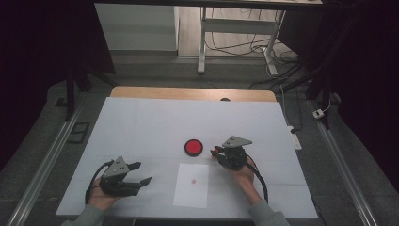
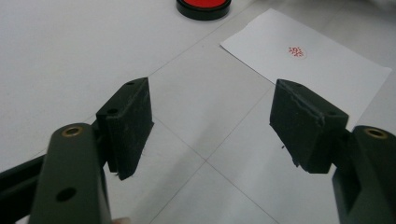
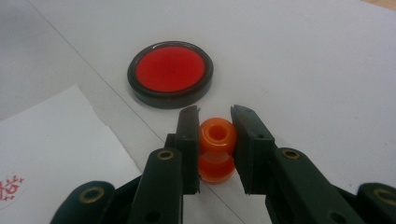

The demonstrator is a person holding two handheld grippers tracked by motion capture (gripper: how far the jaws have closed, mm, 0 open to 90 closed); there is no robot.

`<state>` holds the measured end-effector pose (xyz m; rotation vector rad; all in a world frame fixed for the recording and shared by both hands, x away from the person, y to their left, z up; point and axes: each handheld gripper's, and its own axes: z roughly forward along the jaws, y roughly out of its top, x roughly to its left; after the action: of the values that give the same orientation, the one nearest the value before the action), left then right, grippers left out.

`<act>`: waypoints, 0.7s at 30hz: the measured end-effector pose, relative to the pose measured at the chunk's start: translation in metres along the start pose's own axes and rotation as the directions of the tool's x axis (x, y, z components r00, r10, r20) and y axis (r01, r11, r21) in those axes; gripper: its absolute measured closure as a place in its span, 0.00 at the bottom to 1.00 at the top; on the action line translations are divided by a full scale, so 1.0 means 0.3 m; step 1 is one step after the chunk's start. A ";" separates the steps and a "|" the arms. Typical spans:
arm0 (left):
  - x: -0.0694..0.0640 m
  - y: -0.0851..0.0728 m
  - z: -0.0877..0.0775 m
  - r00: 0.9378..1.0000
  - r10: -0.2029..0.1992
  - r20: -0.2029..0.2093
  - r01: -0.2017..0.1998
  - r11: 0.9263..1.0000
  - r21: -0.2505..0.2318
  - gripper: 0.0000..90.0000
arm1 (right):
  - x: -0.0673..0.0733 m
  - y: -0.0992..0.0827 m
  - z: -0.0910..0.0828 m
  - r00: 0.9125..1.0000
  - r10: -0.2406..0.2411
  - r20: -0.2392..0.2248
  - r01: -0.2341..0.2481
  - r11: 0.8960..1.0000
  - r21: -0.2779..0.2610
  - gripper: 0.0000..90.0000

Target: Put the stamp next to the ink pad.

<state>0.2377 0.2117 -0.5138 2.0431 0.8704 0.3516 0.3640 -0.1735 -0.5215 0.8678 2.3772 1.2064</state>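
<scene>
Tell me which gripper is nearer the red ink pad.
Right. The right gripper, shut on the orange stamp, sits just beside the ink pad; the open left gripper rests farther off, toward the table's near-left.

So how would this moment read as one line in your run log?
right gripper: shut on orange stamp | left gripper: open | ink pad: uncovered | paper: one red mark

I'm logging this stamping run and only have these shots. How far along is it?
Done, by the look of it: the paper sheet already bears a red stamp mark. In hand: the right gripper is shut on the orange stamp, beside the open red ink pad. Left: probably setting the stamp down. The left gripper is open with nothing between its jaws.
</scene>
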 end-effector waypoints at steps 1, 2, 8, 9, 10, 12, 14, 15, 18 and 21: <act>0.000 0.000 0.000 1.000 0.001 -0.001 -0.001 1.000 0.001 0.33 | -0.001 -0.001 0.002 1.000 -0.001 0.002 0.001 1.000 0.002 0.80; 0.000 0.000 0.000 1.000 0.001 -0.001 -0.001 1.000 0.001 0.33 | -0.001 -0.002 0.004 1.000 -0.002 0.006 0.002 1.000 0.006 0.80; 0.000 0.000 -0.001 1.000 0.001 -0.001 -0.001 1.000 0.000 0.33 | -0.002 -0.004 0.019 1.000 -0.016 0.018 0.016 1.000 0.017 0.80; 0.000 0.000 -0.001 1.000 0.001 -0.001 -0.001 1.000 0.000 0.33 | -0.003 -0.005 0.021 1.000 -0.012 0.015 0.012 1.000 0.013 0.80; 0.000 0.000 -0.001 1.000 0.001 -0.001 -0.001 1.000 0.000 0.33 | -0.004 -0.004 0.021 1.000 -0.012 0.017 0.011 1.000 0.014 0.80; 0.000 -0.001 0.000 1.000 0.001 -0.001 -0.001 1.000 0.001 0.33 | -0.004 -0.003 0.024 1.000 -0.014 0.018 0.014 1.000 0.011 0.80; 0.000 0.000 0.000 1.000 0.002 -0.002 -0.002 1.000 0.002 0.33 | -0.004 -0.003 0.027 1.000 -0.013 0.017 0.013 1.000 0.007 0.80; 0.000 0.000 0.000 1.000 0.002 -0.002 -0.002 1.000 0.002 0.33 | -0.004 -0.003 0.028 1.000 -0.013 0.017 0.013 1.000 0.008 0.80; -0.001 -0.001 0.001 1.000 0.002 -0.003 -0.002 1.000 0.002 0.33 | -0.005 -0.003 0.027 1.000 -0.011 0.019 0.011 1.000 0.011 0.79; -0.002 -0.001 0.001 1.000 0.004 0.000 -0.004 1.000 0.004 0.33 | -0.005 0.000 0.023 1.000 -0.014 0.025 0.014 1.000 0.004 0.63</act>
<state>0.2375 0.2112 -0.5143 2.0483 0.8680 0.3525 0.3688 -0.1703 -0.5255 0.8608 2.3630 1.1786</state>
